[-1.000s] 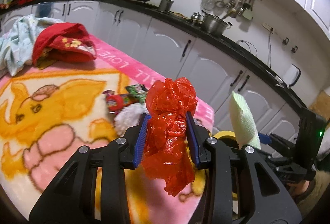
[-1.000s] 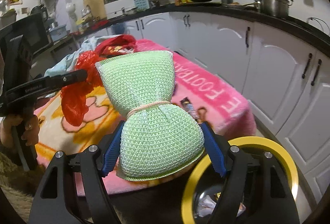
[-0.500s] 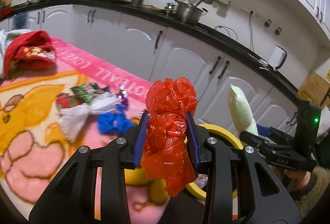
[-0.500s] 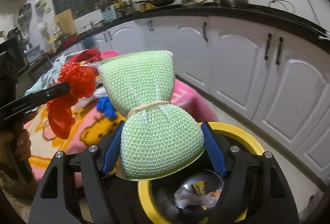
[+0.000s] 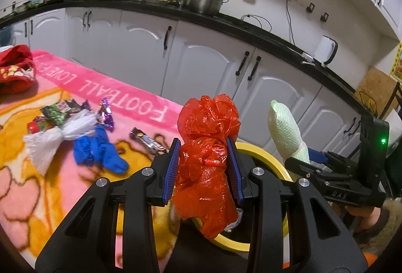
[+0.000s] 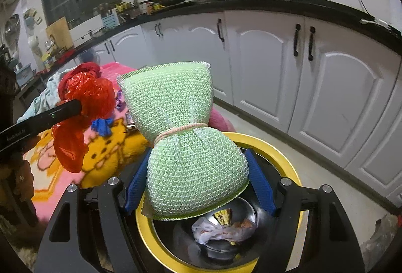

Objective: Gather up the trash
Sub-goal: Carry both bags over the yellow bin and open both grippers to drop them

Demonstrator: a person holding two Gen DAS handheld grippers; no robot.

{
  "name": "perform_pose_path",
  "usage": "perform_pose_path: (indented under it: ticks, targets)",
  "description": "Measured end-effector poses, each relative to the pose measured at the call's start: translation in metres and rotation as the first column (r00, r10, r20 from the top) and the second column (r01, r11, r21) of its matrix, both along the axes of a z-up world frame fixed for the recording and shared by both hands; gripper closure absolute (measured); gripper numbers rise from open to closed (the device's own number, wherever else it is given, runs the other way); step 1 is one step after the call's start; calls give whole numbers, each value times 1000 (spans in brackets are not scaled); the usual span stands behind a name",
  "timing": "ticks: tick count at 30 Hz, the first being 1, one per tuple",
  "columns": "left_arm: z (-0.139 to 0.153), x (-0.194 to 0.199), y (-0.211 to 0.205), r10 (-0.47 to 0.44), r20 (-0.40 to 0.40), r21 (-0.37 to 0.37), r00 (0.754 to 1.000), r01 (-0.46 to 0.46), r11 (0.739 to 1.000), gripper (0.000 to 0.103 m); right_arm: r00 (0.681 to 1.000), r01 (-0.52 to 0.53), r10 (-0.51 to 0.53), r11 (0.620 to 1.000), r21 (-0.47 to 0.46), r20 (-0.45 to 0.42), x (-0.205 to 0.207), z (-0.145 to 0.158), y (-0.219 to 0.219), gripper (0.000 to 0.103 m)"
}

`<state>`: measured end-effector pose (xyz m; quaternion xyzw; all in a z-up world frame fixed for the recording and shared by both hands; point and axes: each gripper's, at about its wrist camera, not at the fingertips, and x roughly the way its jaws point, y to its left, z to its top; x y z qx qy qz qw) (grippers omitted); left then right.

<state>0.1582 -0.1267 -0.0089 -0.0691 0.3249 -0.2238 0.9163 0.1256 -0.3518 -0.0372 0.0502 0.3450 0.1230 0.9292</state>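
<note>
Two claws carrying trash over the bin
Left claw (image 5: 204, 167) is gripping the red bag (image 5: 207, 160), right claw (image 6: 198, 182) the green scrubber (image 6: 186, 137); releasing off-centre risks missing the bin (image 6: 289, 167)

L wrist cam: close behind its own jaws, angled down twd the blanket's (image 5: 83, 87) far edge and cabinets (image 5: 206, 64). R wrist cam: close too, looking down into the yellow-rimmed bin (image 6: 289, 165). Both share bin, blanket corner, cabinets; each sees the other gripper.
</note>
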Motion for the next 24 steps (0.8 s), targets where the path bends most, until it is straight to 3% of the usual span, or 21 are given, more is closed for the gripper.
perform_pose_path:
  ticks: [24]
  targets:
    - [-36, 23, -61, -87, -57, 60, 995, 90, 994, 74, 982, 143, -143, 990, -5, -124, -9, -51, -53, 32]
